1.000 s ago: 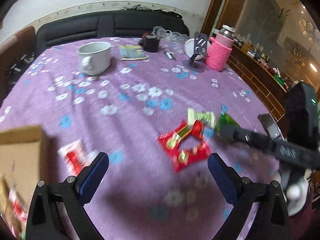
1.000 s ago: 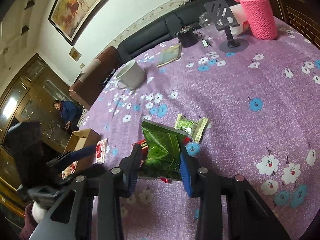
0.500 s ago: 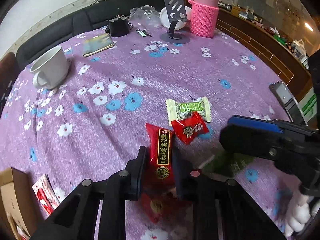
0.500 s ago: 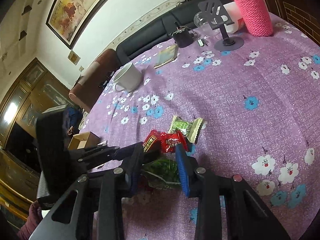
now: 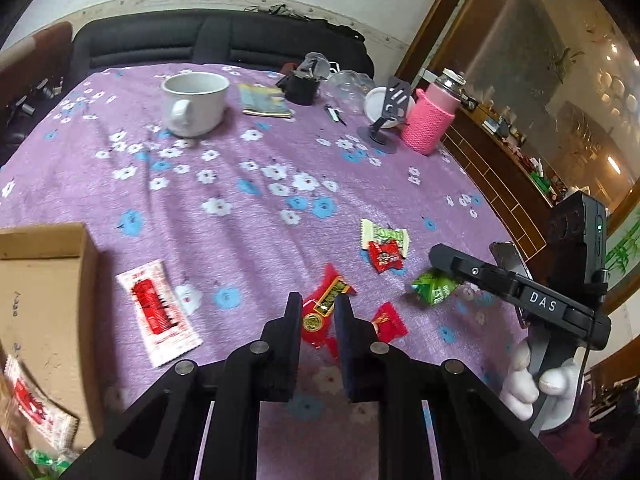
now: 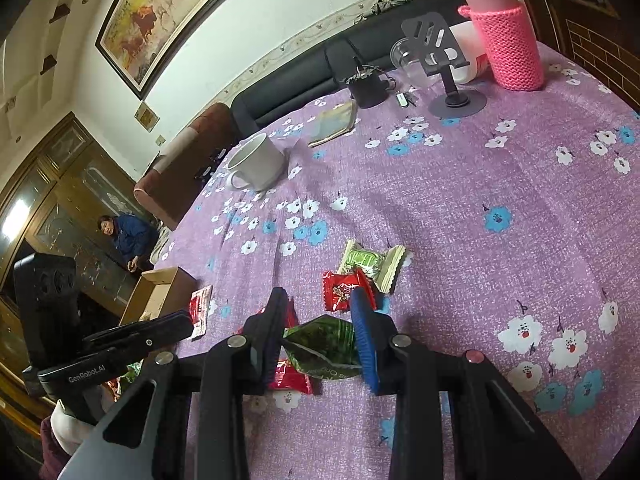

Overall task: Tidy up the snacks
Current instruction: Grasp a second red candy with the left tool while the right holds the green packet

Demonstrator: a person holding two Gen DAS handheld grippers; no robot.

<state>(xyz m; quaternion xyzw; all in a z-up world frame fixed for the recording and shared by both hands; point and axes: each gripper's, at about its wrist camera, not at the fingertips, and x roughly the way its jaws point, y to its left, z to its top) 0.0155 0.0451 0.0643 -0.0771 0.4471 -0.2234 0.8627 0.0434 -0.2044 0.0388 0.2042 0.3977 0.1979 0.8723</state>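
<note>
In the left wrist view my left gripper (image 5: 319, 312) is shut on a red snack packet with a gold label (image 5: 326, 306), just above the purple flowered cloth. A red wrapper (image 5: 386, 322) lies just to its right. My right gripper (image 6: 320, 318) is shut on a crumpled green packet (image 6: 324, 344), which also shows in the left wrist view as the green packet (image 5: 434, 286). Beyond both grippers lie a small red candy (image 6: 342, 290) and a pale green candy (image 6: 370, 262), touching each other. A red-and-white sachet (image 5: 156, 312) lies flat beside the cardboard box (image 5: 44, 280).
A white mug (image 5: 194, 104), a booklet (image 5: 264, 100), a black pot (image 5: 300, 86), a phone stand (image 5: 390, 112) and a pink-sleeved bottle (image 5: 430, 124) stand at the far side. A phone (image 5: 506, 254) lies at the right table edge. A person (image 6: 128, 240) is in the background.
My left gripper went from wide open to shut on the red packet and then pulled back with it. The right gripper kept its hold on the green packet and stayed in place.
</note>
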